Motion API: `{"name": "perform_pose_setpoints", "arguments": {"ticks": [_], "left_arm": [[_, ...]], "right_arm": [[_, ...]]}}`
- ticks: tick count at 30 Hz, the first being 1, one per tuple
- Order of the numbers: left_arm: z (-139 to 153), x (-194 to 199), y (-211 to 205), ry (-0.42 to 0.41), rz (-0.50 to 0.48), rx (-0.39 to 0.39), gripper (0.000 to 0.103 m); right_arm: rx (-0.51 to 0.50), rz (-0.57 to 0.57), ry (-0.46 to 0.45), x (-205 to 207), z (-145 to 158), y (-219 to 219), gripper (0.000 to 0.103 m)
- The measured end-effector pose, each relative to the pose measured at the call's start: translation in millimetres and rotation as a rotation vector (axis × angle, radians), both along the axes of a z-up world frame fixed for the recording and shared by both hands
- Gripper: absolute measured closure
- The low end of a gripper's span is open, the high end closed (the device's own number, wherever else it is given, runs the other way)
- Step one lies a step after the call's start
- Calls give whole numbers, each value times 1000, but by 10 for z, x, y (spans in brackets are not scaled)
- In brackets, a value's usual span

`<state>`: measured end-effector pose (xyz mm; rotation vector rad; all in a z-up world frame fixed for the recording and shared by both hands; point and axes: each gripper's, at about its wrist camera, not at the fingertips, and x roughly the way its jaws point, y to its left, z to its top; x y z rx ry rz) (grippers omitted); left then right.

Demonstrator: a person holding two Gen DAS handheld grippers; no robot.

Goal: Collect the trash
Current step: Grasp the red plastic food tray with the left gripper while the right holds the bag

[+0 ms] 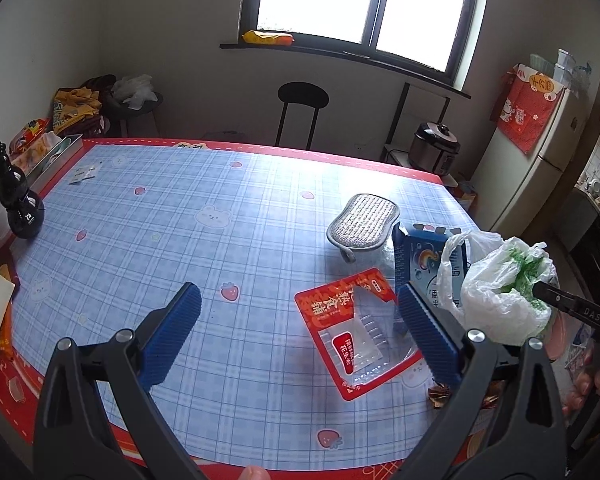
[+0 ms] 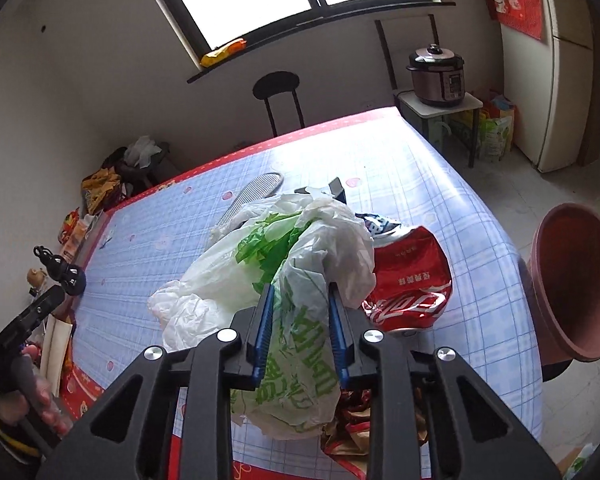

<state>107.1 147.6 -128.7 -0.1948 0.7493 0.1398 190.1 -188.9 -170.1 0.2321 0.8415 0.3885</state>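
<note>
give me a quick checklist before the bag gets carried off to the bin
1. Right tongs closed on the plastic bag: ok, pads press the film on both sides.
2. Bag clear of the table: cannot tell.
3. Red bin open and beside the table edge: ok.
4. Crushed cola can free of the bag: cannot tell, the bag overlaps it.
5. Left tongs out of the way: ok, open and empty over the tablecloth.
6. Red snack wrapper collected: not ok, it lies on the table.
</note>
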Motion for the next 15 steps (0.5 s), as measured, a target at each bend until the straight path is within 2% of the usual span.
{"name": "perform_pose_setpoints", "arguments": {"ticks": [6, 12, 13, 15], "left_arm": [[-27, -95, -97, 10, 38, -46, 6], [-159, -129, -184, 28, 48, -74, 8], [-198, -117, -176, 31, 53, -83, 9], [-292, -91, -164, 52, 61, -114, 26]], "right_arm": [[-26, 10, -154, -95, 479, -253, 78], [-52, -52, -235, -208, 689, -692, 78], [-60, -63, -236, -221, 698, -758, 78], [-76, -81, -222, -239, 699, -882, 78]]}}
